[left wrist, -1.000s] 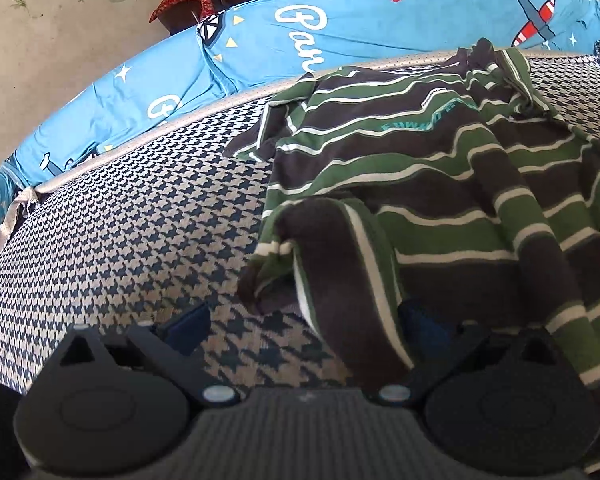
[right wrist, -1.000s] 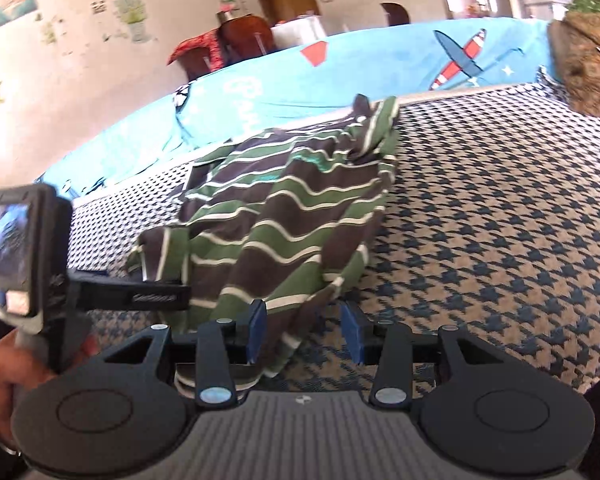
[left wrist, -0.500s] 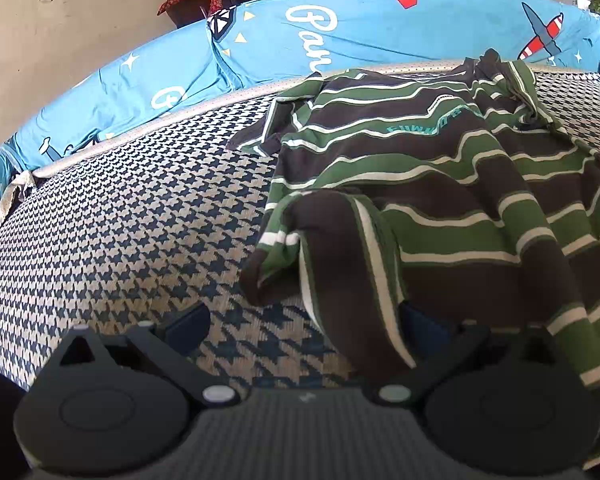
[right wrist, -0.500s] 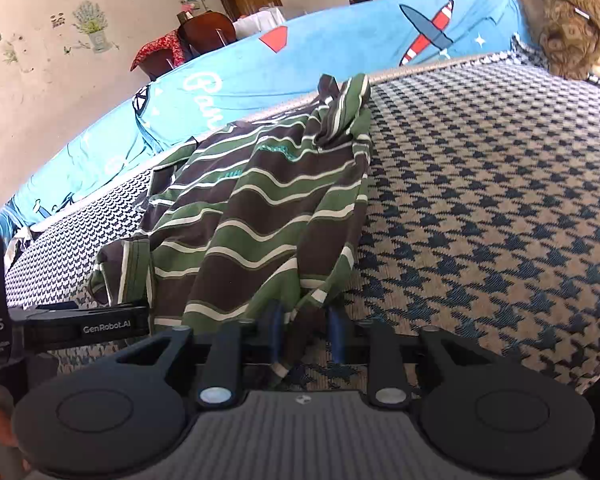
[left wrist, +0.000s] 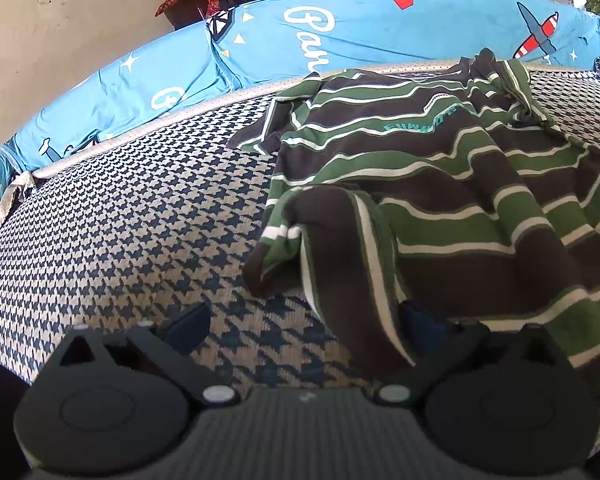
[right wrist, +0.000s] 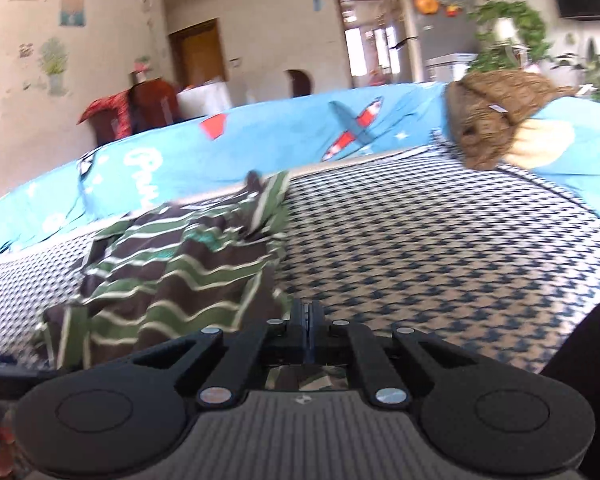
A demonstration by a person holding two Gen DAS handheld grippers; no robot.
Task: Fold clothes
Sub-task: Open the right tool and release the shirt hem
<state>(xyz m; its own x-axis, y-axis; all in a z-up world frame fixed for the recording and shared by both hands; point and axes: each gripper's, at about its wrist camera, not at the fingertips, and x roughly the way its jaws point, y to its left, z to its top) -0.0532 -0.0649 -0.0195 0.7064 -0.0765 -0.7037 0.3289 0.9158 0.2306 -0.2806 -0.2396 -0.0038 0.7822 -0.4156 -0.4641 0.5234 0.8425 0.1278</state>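
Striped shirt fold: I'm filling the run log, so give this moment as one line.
stage: grasping hem | left gripper: open, straddling striped shirt | right gripper: shut on shirt edge | surface: houndstooth cover

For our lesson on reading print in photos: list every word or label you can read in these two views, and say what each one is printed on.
"Pan", white script cut off by the shirt, on the blue cover.
Teal letters and a small white line above them, upside down on the striped shirt chest: not legible.
White script on the blue cover in the right wrist view: blurred.
Wall pictures: no readable text.
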